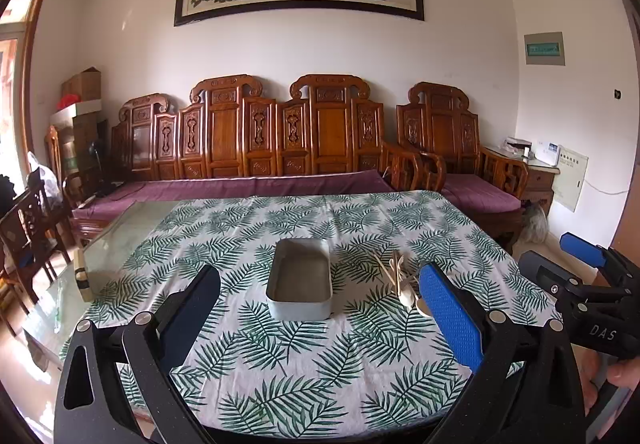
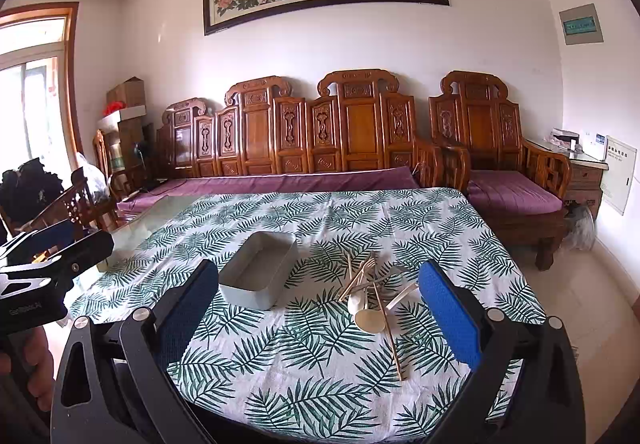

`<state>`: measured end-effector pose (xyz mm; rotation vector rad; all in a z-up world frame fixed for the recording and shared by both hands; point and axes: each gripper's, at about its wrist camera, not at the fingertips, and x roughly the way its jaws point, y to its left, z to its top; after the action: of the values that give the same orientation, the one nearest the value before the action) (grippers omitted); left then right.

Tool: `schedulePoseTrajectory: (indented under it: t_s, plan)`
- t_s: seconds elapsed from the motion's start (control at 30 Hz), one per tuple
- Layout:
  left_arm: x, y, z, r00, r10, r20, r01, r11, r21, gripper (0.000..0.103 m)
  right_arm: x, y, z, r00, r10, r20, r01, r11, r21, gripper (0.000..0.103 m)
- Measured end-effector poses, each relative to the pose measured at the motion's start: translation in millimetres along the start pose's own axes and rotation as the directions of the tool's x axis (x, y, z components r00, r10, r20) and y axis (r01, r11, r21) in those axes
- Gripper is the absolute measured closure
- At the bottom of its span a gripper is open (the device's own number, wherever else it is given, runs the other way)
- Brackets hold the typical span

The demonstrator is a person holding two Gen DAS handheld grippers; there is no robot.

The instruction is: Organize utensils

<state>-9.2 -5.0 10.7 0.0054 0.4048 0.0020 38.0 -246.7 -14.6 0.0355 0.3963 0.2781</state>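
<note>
A grey rectangular tin [image 1: 300, 280] [image 2: 258, 276] stands empty in the middle of the leaf-print tablecloth. Just right of it lies a loose pile of pale wooden utensils [image 1: 404, 280] [image 2: 372, 294]: spoons, a fork and chopsticks, one chopstick [image 2: 390, 336] reaching toward the near edge. My left gripper [image 1: 320, 308] hovers open above the near side of the table, the tin between its fingers in view. My right gripper [image 2: 320, 312] is open too, held short of the pile with nothing in it. It also shows at the right edge of the left wrist view [image 1: 588, 268].
The table [image 1: 280, 364] has a glass top [image 1: 120, 236] bare on its left side, where a small wooden block [image 1: 82, 272] stands. Behind it runs a carved wooden sofa [image 1: 256, 148] with purple cushions. Wooden chairs [image 1: 28, 232] stand at the left.
</note>
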Motion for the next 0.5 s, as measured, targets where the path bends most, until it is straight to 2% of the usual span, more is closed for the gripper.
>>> schedulePoseTrajectory:
  t_s: [0.5]
  plan:
    - [-0.6, -0.8, 0.4, 1.0, 0.001, 0.0, -0.001, 1.0, 0.002, 0.006, 0.7, -0.3, -2.8, 1.0, 0.002, 0.002, -0.002, 1.0, 0.002, 0.002]
